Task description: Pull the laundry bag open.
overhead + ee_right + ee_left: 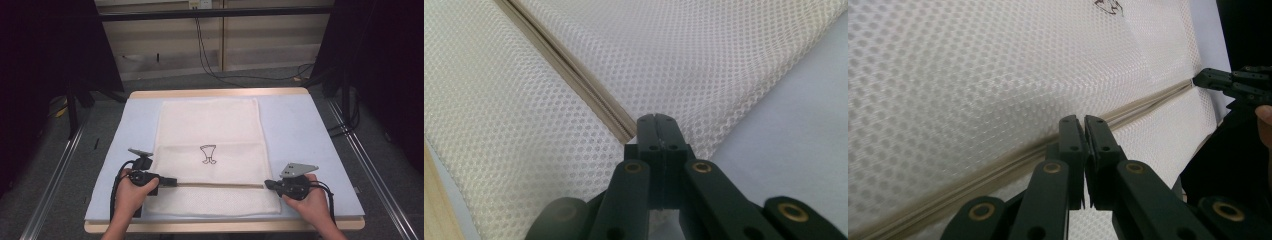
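Observation:
A white mesh bag (207, 130) lies flat on the pale blue mat (300, 125), with a beige zipper (220, 184) running across it near the front edge. My left gripper (173, 181) sits at the zipper's left end. In the left gripper view its jaws (1083, 120) are closed right on the zipper line (1148, 102); what they pinch is hidden between the pads. My right gripper (266, 184) is shut at the zipper's right end (624, 127), pinching the bag's edge there (657, 118). The right gripper also appears far off in the left gripper view (1233, 82).
A small black drawing (208, 154) marks the bag's middle. The mat covers a wooden table (215, 93) whose front edge is just below my hands. Metal rails run along the floor on both sides, and cables hang at the back.

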Demonstrator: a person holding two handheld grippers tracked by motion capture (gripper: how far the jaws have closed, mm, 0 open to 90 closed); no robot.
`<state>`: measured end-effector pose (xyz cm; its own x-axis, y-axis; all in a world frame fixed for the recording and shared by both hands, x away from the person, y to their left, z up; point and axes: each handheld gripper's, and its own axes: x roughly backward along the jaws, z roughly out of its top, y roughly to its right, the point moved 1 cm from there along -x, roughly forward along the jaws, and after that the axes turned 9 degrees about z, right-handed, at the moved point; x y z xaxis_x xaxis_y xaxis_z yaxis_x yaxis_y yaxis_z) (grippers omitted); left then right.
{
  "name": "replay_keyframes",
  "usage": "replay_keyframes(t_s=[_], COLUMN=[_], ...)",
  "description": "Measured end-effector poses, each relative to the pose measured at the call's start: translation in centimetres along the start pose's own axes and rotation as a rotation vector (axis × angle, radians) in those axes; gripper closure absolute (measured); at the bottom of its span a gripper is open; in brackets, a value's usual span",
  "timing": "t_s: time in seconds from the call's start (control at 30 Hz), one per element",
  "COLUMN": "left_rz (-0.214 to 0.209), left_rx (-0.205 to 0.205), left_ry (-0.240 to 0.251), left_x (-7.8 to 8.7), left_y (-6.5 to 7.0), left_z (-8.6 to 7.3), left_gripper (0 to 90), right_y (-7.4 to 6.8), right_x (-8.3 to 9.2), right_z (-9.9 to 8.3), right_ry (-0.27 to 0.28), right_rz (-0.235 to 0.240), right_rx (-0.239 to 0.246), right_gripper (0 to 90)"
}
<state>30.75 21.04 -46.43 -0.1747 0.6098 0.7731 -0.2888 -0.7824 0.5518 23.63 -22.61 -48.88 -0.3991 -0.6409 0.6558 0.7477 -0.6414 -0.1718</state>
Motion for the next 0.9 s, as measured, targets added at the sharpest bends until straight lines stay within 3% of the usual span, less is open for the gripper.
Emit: replay_keyframes(t_s=[0.3,0.47,0.63,0.73,0.9], left_rz=[-0.003,0.022,-0.025,-0.021,-0.002], left_rx=[0.009,0.023,0.045,0.032,0.044], left_ry=[0.01,0.019,0.024,0.024,0.042], left_x=[0.5,1.0,1.6,1.6,2.3], left_y=[-0.5,-1.0,-1.9,-2.2,-2.6], left_z=[-0.2,-0.2,-0.5,-0.6,-0.8], left_gripper=[87.4,87.3,87.3,87.3,87.3], right_y=[0.0,0.0,0.0,0.0,0.0], right_x=[0.0,0.0,0.0,0.0,0.0], right_z=[0.0,0.0,0.0,0.0,0.0], right_ry=[0.001,0.0,0.002,0.001,0.003], right_rz=[0.003,0.001,0.004,0.0,-0.001], right_rx=[-0.002,-0.002,-0.001,0.002,0.004], right_gripper=[90.0,90.0,90.0,90.0,90.0])
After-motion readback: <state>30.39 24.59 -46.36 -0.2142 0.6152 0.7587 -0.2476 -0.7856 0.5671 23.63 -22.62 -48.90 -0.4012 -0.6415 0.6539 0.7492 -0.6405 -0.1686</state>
